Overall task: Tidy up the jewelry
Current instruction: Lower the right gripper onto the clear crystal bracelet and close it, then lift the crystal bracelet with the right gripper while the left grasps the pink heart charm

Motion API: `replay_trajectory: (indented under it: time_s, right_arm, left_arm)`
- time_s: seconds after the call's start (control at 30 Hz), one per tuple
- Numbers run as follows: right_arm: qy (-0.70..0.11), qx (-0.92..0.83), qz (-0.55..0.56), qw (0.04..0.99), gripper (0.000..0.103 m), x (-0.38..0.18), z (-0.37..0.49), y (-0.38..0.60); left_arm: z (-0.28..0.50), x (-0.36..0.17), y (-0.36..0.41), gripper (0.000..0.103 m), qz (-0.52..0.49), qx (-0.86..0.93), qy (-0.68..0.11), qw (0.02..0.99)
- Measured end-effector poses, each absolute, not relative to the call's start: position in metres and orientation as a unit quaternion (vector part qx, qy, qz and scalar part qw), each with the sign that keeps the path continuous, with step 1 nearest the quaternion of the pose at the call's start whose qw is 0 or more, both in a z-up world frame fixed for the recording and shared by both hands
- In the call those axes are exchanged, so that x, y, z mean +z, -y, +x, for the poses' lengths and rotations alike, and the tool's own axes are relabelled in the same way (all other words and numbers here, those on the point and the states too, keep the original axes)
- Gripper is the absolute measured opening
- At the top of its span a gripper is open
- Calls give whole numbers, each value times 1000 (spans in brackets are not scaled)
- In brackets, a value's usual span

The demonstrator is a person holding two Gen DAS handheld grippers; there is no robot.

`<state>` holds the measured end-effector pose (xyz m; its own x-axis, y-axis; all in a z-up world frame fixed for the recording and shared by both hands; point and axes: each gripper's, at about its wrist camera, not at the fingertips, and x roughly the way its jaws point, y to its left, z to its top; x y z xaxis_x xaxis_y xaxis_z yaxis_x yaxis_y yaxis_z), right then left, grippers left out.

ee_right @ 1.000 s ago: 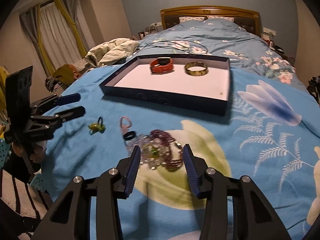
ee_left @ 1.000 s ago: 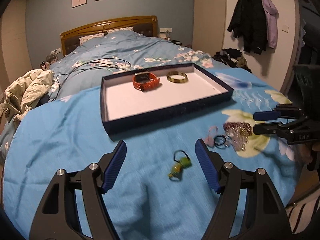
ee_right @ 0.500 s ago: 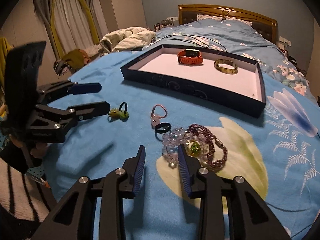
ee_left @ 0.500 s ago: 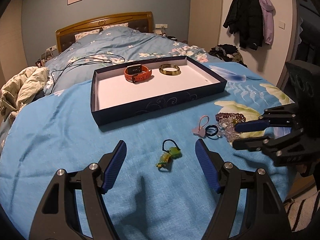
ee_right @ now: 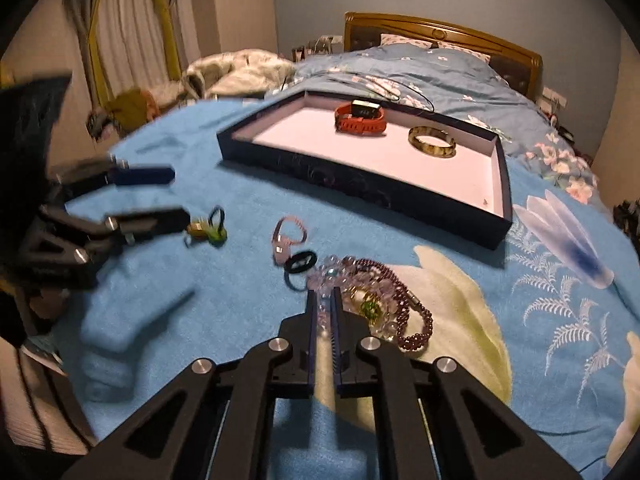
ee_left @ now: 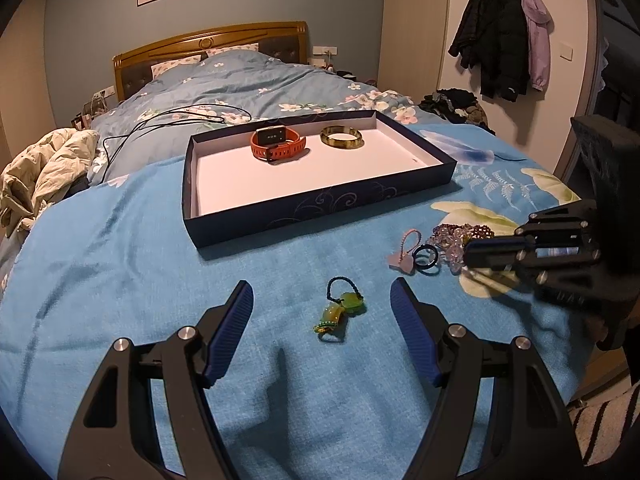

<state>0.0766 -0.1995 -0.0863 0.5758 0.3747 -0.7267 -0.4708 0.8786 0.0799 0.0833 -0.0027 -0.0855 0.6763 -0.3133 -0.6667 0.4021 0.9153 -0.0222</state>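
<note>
Right gripper (ee_right: 325, 300) fingers nearly clenched at clear bead bracelet (ee_right: 332, 270), grip unclear; left gripper (ee_left: 322, 312) spread wide around green charm (ee_left: 340, 310) near bed (ee_left: 120, 260) foot edge.

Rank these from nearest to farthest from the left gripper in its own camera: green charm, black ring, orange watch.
1. Green charm, between the left gripper's open fingers.
2. Black ring, ahead to the right.
3. Orange watch, far back inside the tray.

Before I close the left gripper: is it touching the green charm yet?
Apart. The left wrist view shows the green charm lying between the open left gripper fingers, blanket visible either side.
</note>
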Motion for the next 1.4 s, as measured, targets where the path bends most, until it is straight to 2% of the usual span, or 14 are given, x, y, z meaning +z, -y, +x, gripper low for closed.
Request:
replay_trajectory:
  time_s: [0.27, 0.3, 0.33, 0.37, 0.6, 0.67, 1.4]
  right_arm:
    - [-376, 248, 8, 893, 2, -62, 78, 230]
    - [-376, 244, 3, 894, 7, -63, 79, 229]
    - [-374, 235, -5, 897, 20, -63, 80, 229]
    - [-376, 228, -15, 898, 27, -66, 82, 228]
    - [-414, 237, -36, 878, 23, -92, 106, 224]
    - [-417, 242, -33, 876, 8, -94, 107, 224]
    - [-336, 286, 45, 896, 8, -30, 83, 239]
  left_arm:
    - [83, -86, 2, 70, 62, -199, -351, 913]
    - [84, -86, 2, 70, 61, -201, -351, 912]
    - [84, -86, 2, 70, 62, -200, -351, 912]
    - [84, -86, 3, 70, 62, -200, -352, 912]
    - [86, -87, 1, 70, 62, -198, -354, 912]
    - [87, -88, 1, 70, 60, -195, -356, 912]
    - [84, -90, 6, 69, 74, -208, -356, 908]
